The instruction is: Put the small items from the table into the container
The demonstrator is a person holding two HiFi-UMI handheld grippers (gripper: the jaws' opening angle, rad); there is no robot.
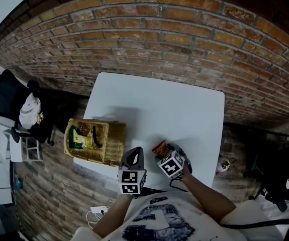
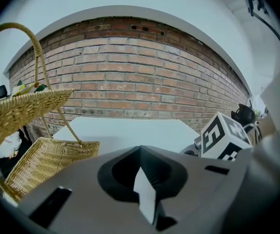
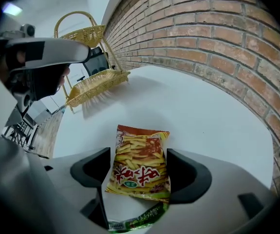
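Note:
A snack packet point(image 3: 140, 152) printed with yellow fries sits between the jaws of my right gripper point(image 3: 140, 156), which is shut on it. In the head view that right gripper point(image 1: 164, 153) holds the packet point(image 1: 160, 147) just above the white table point(image 1: 159, 109), near its front edge. My left gripper point(image 1: 134, 153) hovers beside it to the left, jaws shut with nothing in them point(image 2: 140, 152). The wicker basket point(image 1: 111, 144) stands at the table's left front corner with a green-yellow packet point(image 1: 78, 138) and a dark item inside.
A tall hoop handle rises from the basket point(image 2: 37, 162) close on the left of the left gripper. A black office chair point(image 1: 3, 92) and a bundle of cloth point(image 1: 29, 112) stand off the table's left side. Brick surrounds the table.

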